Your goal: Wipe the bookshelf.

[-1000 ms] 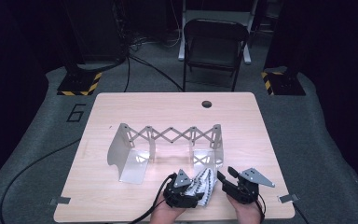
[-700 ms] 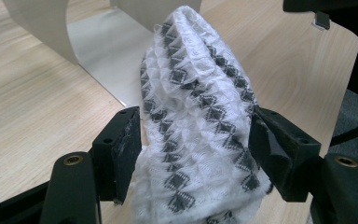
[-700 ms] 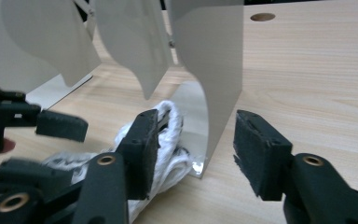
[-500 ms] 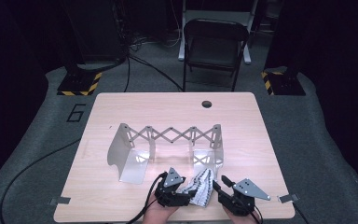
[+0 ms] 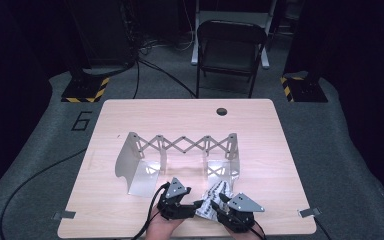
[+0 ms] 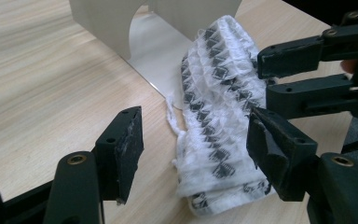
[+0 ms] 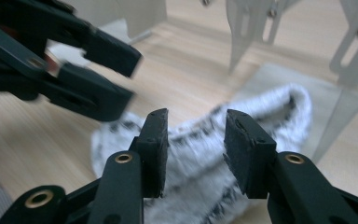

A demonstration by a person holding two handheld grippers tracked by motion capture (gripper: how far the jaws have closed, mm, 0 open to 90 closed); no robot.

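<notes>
Near tabletop [image 5: 130,120] edge: white patterned cloth [image 6: 219,126], flat.
Left gripper [image 6: 196,154] fingers: wide, straddling cloth.
Right gripper [image 7: 193,149] fingers: just been closing, narrower, empty.
Risk: pinching one loose layer, cloth slipping or snagging metal rack [image 5: 180,150].

Surface [image 5: 130,120] is being lit brightly from above in the high view; surroundings are being left near black. Glare is being thrown off the metal rack [image 5: 145,175]. Left gripper view is being rendered sharp. In right gripper view, the other hand-held gripper [image 7: 121,77] and rack legs are being blurred.
</notes>
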